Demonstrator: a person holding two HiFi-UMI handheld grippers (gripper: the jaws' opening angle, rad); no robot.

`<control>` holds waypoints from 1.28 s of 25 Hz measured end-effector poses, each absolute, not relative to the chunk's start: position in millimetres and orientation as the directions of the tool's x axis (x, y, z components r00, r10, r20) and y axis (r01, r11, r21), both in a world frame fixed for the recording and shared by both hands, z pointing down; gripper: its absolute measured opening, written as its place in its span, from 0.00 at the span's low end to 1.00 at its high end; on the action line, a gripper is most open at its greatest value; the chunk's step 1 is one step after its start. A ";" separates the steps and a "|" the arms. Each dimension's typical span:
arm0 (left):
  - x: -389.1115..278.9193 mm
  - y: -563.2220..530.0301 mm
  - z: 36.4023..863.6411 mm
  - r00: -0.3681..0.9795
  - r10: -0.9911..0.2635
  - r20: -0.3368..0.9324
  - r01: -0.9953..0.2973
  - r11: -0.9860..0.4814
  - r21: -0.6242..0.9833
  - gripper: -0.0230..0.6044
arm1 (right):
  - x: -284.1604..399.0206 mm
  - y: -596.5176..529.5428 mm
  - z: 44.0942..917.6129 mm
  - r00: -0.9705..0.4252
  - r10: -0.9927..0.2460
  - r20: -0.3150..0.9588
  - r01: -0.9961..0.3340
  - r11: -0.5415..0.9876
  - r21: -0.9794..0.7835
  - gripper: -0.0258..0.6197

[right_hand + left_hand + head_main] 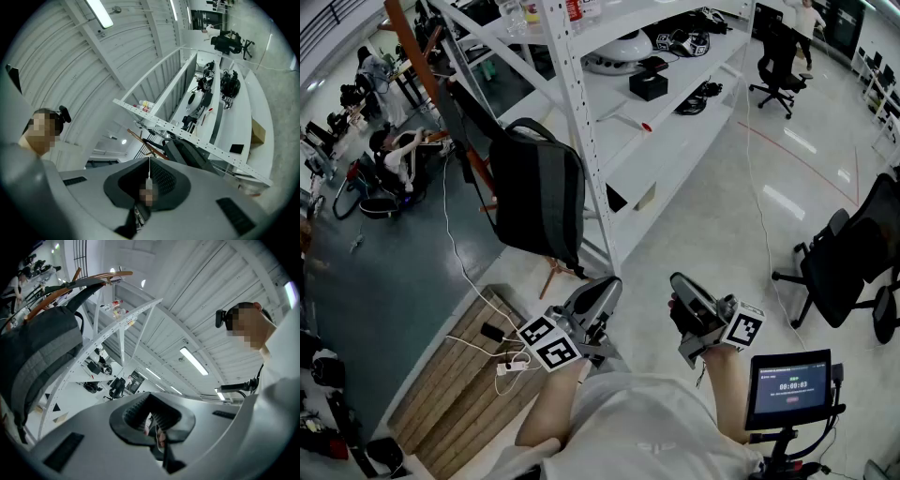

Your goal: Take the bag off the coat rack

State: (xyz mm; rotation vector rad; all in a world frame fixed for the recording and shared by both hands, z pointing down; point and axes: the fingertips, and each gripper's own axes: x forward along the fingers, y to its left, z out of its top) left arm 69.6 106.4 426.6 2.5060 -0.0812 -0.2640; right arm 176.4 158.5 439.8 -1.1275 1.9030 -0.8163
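While the bag (539, 202) hangs from the coat rack (414, 56), contents unseen, its long axis is vertical, handle uppermost. Left gripper (607, 283) and right gripper (680, 281): jaws together, empty.

- Bag (539, 202) — black, with a broad dark-grey panel down its middle.
- Coat rack (408, 37) — reddish-brown wood.
- Shelving (575, 112) — white posts and boards.
- Left gripper (598, 292) — silver-grey body, black ribbed pads; its cube carries black-and-white square markers.
- Right gripper (684, 289) — the same grey and black, with the same marker pattern.
- Floor (722, 206) — pale grey with a thin red line; dark blue-grey beyond the shelving.
- Office chair (853, 253) — black.
- Slatted board (459, 375) — light brown wood.
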 end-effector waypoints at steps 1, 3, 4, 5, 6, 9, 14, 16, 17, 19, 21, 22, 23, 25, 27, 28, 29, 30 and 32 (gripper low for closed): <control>65.4 89.7 425.6 0.977 -0.123 -0.175 0.002 -0.813 0.582 0.05 | 172.4 141.6 438.4 -0.321 -0.903 -0.286 -0.415 0.406 -0.814 0.06; 55.9 55.2 423.3 0.973 -0.136 -0.186 -0.004 -0.816 0.578 0.05 | 162.8 107.4 435.7 -0.331 -0.899 -0.286 -0.413 0.411 -0.813 0.06; 50.3 37.3 421.8 0.971 -0.144 -0.191 -0.008 -0.817 0.576 0.05 | 156.8 89.9 434.2 -0.339 -0.896 -0.287 -0.412 0.416 -0.811 0.06; 44.5 19.7 420.2 0.969 -0.152 -0.196 -0.013 -0.819 0.574 0.05 | 150.2 72.2 432.1 -0.350 -0.891 -0.289 -0.411 0.423 -0.808 0.06; 38.6 3.0 418.7 0.967 -0.158 -0.200 -0.016 -0.821 0.571 0.05 | 143.4 54.7 429.5 -0.361 -0.886 -0.291 -0.412 0.431 -0.803 0.06; 20.0 -40.8 415.4 0.965 -0.164 -0.204 -0.026 -0.835 0.550 0.05 | 123.6 3.6 420.3 -0.392 -0.873 -0.291 -0.434 0.455 -0.777 0.06; -21.4 -110.4 402.7 0.960 -0.195 -0.202 -0.070 -0.864 0.499 0.05 | 80.9 -74.4 390.6 -0.452 -0.843 -0.291 -0.477 0.504 -0.720 0.06; -38.8 -133.8 395.2 0.952 -0.225 -0.207 -0.101 -0.870 0.482 0.05 | 63.6 -99.2 374.3 -0.491 -0.826 -0.278 -0.507 0.530 -0.680 0.06; -47.3 -144.5 393.0 0.947 -0.247 -0.207 -0.123 -0.872 0.474 0.05 | 56.1 -110.5 367.6 -0.509 -0.817 -0.269 -0.523 0.542 -0.658 0.06; -64.7 -163.6 391.2 0.932 -0.298 -0.205 -0.174 -0.867 0.467 0.05 | 42.3 -130.9 356.4 -0.544 -0.800 -0.253 -0.543 0.566 -0.620 0.06; -82.6 -178.1 390.0 0.917 -0.342 -0.205 -0.215 -0.856 0.470 0.05 | 28.5 -147.9 345.9 -0.574 -0.782 -0.242 -0.552 0.588 -0.591 0.06; -91.3 -183.4 389.1 0.910 -0.361 -0.204 -0.231 -0.851 0.471 0.05 | 21.5 -155.5 340.8 -0.587 -0.774 -0.238 -0.554 0.598 -0.579 0.06; -99.4 -187.4 388.1 0.903 -0.379 -0.203 -0.249 -0.847 0.470 0.05 | 14.9 -162.8 336.0 -0.601 -0.765 -0.232 -0.554 0.608 -0.568 0.06; -113.7 -192.2 385.4 0.886 -0.420 -0.198 -0.293 -0.836 0.464 0.05 | 4.1 -177.0 326.4 -0.632 -0.743 -0.219 -0.547 0.628 -0.554 0.06; -125.7 -194.9 383.9 0.864 -0.465 -0.192 -0.342 -0.823 0.454 0.05 | -3.6 -190.0 316.8 -0.664 -0.716 -0.214 -0.531 0.653 -0.540 0.07; -131.3 -196.4 384.9 0.851 -0.488 -0.191 -0.367 -0.815 0.449 0.05 | -6.2 -195.7 313.1 -0.676 -0.704 -0.216 -0.524 0.666 -0.531 0.07; -136.6 -198.1 386.7 0.838 -0.512 -0.190 -0.390 -0.805 0.447 0.05 | -8.2 -200.7 309.9 -0.685 -0.694 -0.220 -0.519 0.678 -0.521 0.07; -141.9 -200.4 387.8 0.823 -0.534 -0.191 -0.411 -0.794 0.448 0.05 | -9.7 -205.5 305.8 -0.693 -0.684 -0.228 -0.513 0.690 -0.510 0.07; -152.3 -209.2 383.7 0.794 -0.574 -0.198 -0.445 -0.772 0.454 0.05 | -13.4 -218.0 292.1 -0.711 -0.660 -0.243 -0.501 0.718 -0.484 0.07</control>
